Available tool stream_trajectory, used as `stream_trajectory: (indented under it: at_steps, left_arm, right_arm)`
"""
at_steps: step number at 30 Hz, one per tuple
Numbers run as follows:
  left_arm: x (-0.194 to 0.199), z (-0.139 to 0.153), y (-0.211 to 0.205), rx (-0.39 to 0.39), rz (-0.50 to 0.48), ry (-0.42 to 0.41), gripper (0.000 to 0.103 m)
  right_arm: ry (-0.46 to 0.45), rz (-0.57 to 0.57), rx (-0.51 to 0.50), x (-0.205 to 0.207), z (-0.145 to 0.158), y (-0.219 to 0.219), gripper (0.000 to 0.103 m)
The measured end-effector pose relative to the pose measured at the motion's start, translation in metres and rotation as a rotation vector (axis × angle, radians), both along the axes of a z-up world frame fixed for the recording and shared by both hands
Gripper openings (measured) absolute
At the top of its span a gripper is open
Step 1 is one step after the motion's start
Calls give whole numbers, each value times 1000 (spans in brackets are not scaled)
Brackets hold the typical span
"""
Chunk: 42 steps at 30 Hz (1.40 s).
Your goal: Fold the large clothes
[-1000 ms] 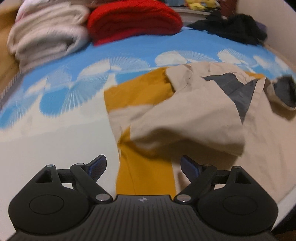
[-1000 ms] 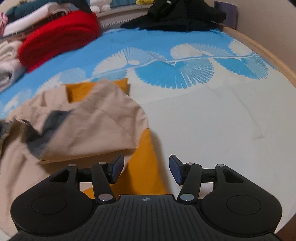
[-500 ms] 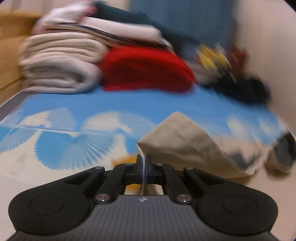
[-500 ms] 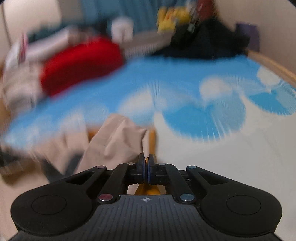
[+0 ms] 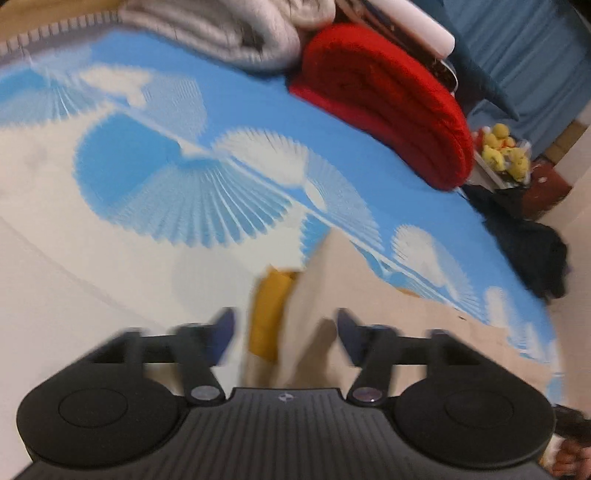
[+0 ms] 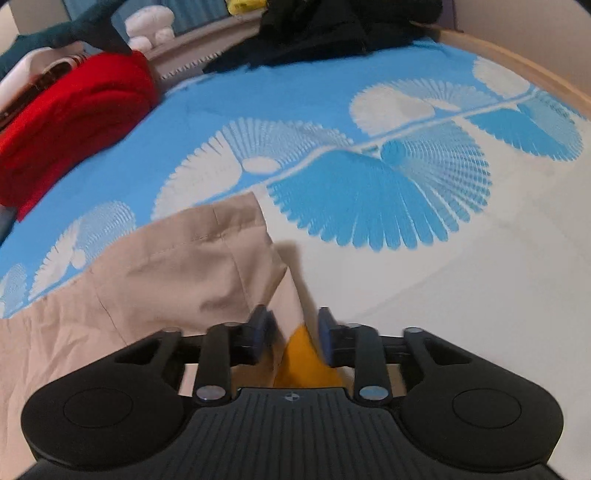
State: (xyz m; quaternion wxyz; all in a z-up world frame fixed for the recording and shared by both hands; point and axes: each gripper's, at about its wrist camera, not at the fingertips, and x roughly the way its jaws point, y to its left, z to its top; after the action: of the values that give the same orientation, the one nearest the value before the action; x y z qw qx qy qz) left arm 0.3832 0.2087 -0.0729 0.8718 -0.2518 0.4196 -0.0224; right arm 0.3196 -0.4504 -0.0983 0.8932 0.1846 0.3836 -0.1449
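Two grippers hovering low over the garment, both with fingers spread and holding nothing. Left gripper [image 5: 282, 334] standing wide apart over the near corner of the beige garment [image 6: 177, 266], with a strip of mustard-yellow fabric [image 5: 267, 310] peeking out between the blue pads. Right gripper [image 6: 293, 334] parted more narrowly, straddling a yellow wedge at the opposite near corner, the beige edge passing just between its pads without being pinched.

Lying flat on the bedspread [image 6: 332, 110], blue with white fan shapes, the garment spreading beige side up over the yellow layer. Looking, by judgement, like a fold just laid down: top layer smoothed and set so its edge nearly covers the yellow beneath, fingers parted so the cloth stays where it dropped rather than dragging along.

Running long axis across the bed between the two grippers, from the right view stretching off to the left edge, from the left view off to the right. Folded far corner pointing away toward the head of the bed, stitched seam showing near it in the right view.

Sitting well apart at the far side: red blanket [image 5: 388, 110], grey folded blanket [image 5: 229, 33], dark clothes [image 6: 332, 26]. Left view blurring, so fine creases not readable.
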Motion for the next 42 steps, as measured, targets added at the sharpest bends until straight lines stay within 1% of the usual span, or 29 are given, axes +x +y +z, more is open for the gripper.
stream_trajectory:
  at_steps: [1,2,3,4,6,7,9,10,11,12,14,16,17,18,19,20,22,25,27,28,29,30,32,33,35,36,38,40,42]
  left_arm:
    - [3,-4,-3,-15,-12,13,69]
    - [6,-8,-6,-6,-18,18,52]
    - [8,-10,-10,5,-40,10,30]
    - [9,-9,-16,26,-69,-7,1]
    - [5,6,-25,116,-49,-107,1]
    - [0,16,-27,143,-26,-167,1]
    - [-2,29,-34,210,1,-247,1]
    - [0,28,-40,250,0,-244,1]
    - [3,24,-46,275,-7,-215,2]
    - [7,16,-50,288,-11,-165,5]
    - [12,3,-53,297,11,-47,15]
    - [6,8,-56,331,51,1,24]
    - [-1,16,-57,344,66,-13,29]
    - [-10,26,-59,347,74,-46,32]
    - [-17,34,-62,348,68,-70,36]
    - [-26,44,-66,349,48,-93,36]
    - [-48,62,-73,347,15,-117,36]
    - [-83,86,-77,331,-35,-88,37]
    - [-106,102,-76,326,-63,-113,45]
    - [-121,108,-75,336,-88,-139,55]
    - [-136,112,-77,354,-112,-158,61]
    - [-149,112,-77,370,-125,-165,62]
    - [-169,94,-76,366,-113,-143,62]
    - [-174,78,-76,350,-124,-102,62]
    - [-168,47,-80,373,-199,86,62]
    - [-167,40,-82,391,-211,113,62]
    - [-164,34,-84,422,-210,126,65]
    - [-162,26,-82,394,-198,160,67]
    - [-159,17,-77,335,-182,221,67]
  right_arm:
    - [-10,7,8,0,0,-2,33]
    - [-20,12,17,0,0,-3,33]
    - [-28,18,25,0,-1,-3,17]
    - [-45,31,31,0,0,-3,1]
    - [-125,9,6,-3,13,-3,1]
    - [-199,-10,17,-7,24,-4,0]
    - [-321,-46,45,-13,42,-6,1]
    - [-336,-58,39,-11,46,-5,1]
    - [-312,-75,17,-7,44,-4,2]
    - [-246,-94,-18,-1,35,0,8]
    - [-117,-86,-65,7,15,7,9]
    - [-48,-85,-108,4,8,14,9]
    - [-51,-82,-133,-1,13,19,10]
    - [-71,-78,-161,-8,22,24,15]
    - [-100,-74,-181,-17,33,29,26]
    - [-126,-73,-192,-26,45,35,35]
    - [-165,-62,-196,-45,69,41,35]
    - [-207,-32,-167,-82,100,49,35]
    - [-223,-4,-162,-111,114,55,39]
    - [-223,4,-163,-123,119,57,45]
    - [-217,14,-163,-136,119,58,49]
    - [-204,26,-159,-147,117,58,52]
    - [-164,34,-138,-164,102,55,52]
    - [-125,26,-115,-170,91,51,52]
    - [-1,-7,-50,-173,65,39,52]
    - [66,-21,-10,-171,53,32,52]
    - [168,-31,50,-169,31,22,52]
    - [262,-19,46,-166,16,20,52]
    - [306,1,24,-166,8,23,52]
